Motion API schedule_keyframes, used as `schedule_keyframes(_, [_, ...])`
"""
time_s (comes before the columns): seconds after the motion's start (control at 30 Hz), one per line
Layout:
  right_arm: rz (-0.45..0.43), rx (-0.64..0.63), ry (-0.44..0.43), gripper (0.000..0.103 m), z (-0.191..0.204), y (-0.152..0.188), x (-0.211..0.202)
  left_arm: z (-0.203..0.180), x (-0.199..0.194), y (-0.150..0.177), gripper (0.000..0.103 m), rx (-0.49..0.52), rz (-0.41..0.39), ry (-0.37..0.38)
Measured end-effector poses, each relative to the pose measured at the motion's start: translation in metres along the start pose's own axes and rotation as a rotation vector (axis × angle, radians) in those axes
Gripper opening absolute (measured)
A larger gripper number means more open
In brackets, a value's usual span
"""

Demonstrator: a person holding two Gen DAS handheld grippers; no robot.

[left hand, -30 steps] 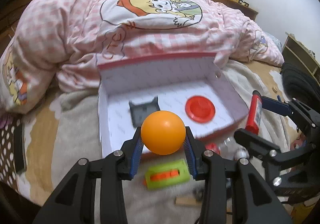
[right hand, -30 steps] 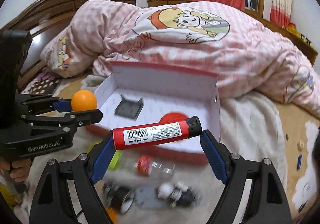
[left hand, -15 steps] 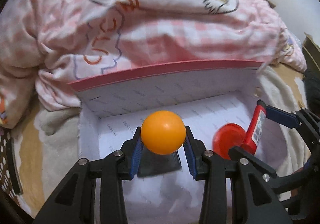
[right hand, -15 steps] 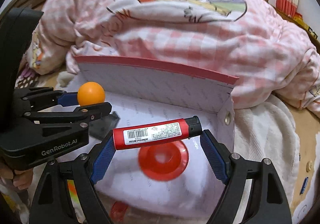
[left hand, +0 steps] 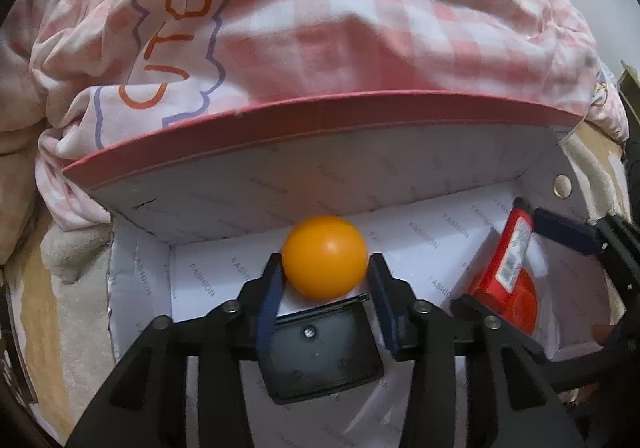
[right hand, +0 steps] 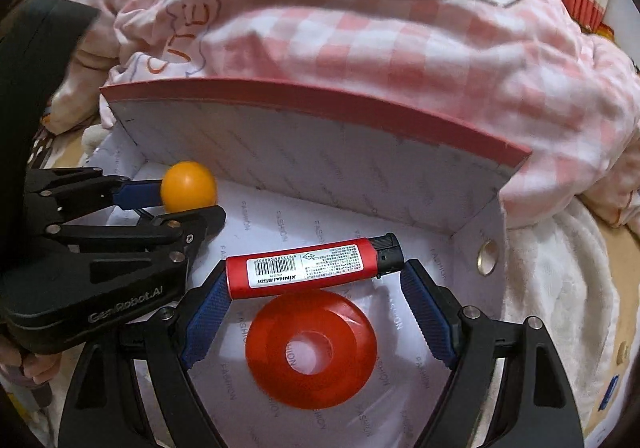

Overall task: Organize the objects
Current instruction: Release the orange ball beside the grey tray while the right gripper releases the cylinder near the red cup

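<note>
Both tools reach down into an open white-lined box [right hand: 312, 163] with a red rim, which sits on a bed against a pink checked quilt [right hand: 360, 27].

The left tool [left hand: 325, 276] has an orange ball [left hand: 325, 256] between its blue pads. Its jaws have just been opening, and in the left wrist view a sliver of space shows between the ball and the right-hand pad, while the left-hand pad still looks to be against it; whether the ball is still pinched cannot be told for sure. The ball hangs just above a dark flat square plate [left hand: 320, 356] lying on the box floor, near the back wall.

The right tool [right hand: 314, 302] grips a red lighter [right hand: 304, 268] with a black cap lengthwise, one pad at each end, jaws spread wide. The lighter is held level just over a red ring-shaped disc [right hand: 276, 356] resting flat on the box floor, toward the right-hand side of the box.
</note>
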State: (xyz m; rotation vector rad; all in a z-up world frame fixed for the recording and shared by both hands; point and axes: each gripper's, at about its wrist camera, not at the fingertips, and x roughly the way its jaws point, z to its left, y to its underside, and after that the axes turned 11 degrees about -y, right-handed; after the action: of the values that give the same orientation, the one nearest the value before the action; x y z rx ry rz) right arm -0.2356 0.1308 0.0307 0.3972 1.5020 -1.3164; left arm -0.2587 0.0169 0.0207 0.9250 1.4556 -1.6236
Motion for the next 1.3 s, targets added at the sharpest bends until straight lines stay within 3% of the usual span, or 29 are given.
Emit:
schedule_keyframes(0.23, [-0.021,0.016,-0.007,0.093,-0.003,0.003,-0.005,0.005,-0.009,0.002,0.053,-0.019,0.009,0.011])
schedule_keyframes(0.73, [-0.08,0.051,-0.088,0.093,0.014,0.022,-0.044,0.007,-0.068,0.033,0.053,-0.014,-0.076,0.003])
schedule_keyframes(1.0, [-0.111,0.055,-0.104,0.093,0.021,0.04,-0.071,0.013,-0.103,0.057,0.053,0.003,-0.154,-0.056])
schedule_keyframes(1.3, [-0.15,0.065,-0.142,0.093,0.035,0.064,-0.107,-0.003,-0.108,0.067,0.053,0.0,-0.172,-0.049])
